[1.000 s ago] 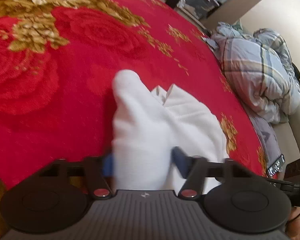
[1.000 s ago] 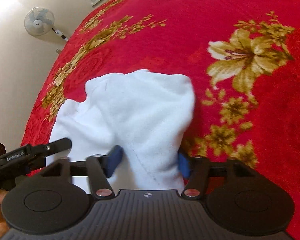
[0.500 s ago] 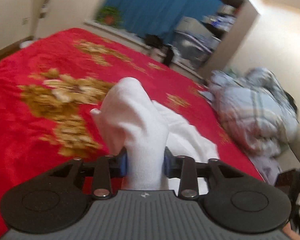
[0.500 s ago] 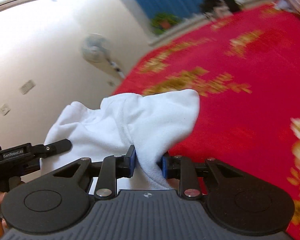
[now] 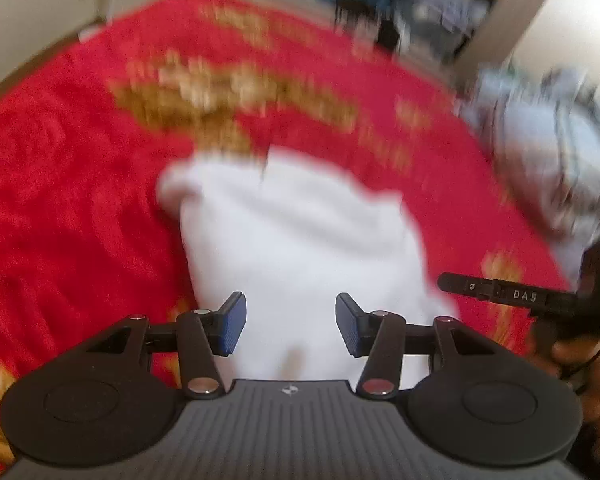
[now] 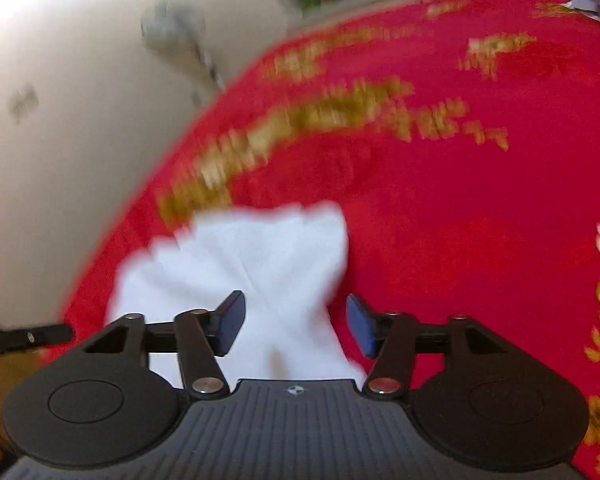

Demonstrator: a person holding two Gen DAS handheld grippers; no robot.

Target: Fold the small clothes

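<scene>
Released since a moment ago: white garment (image 5: 300,240) no longer pinched and lifted, now lying doubled over on the red floral blanket (image 5: 68,208) between both sets of opening jaws. Left gripper (image 5: 291,322) and right gripper (image 6: 292,326) spread apart, pads clear of the cloth though it sits between them. Probably one fold laid down; further folding and smoothing likely left, blur hiding the edges.

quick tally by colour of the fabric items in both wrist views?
White: 1, the white garment
Red with gold flowers: 1, the red blanket
Blue-grey plaid: 1, the plaid quilt
Total: 3
</scene>
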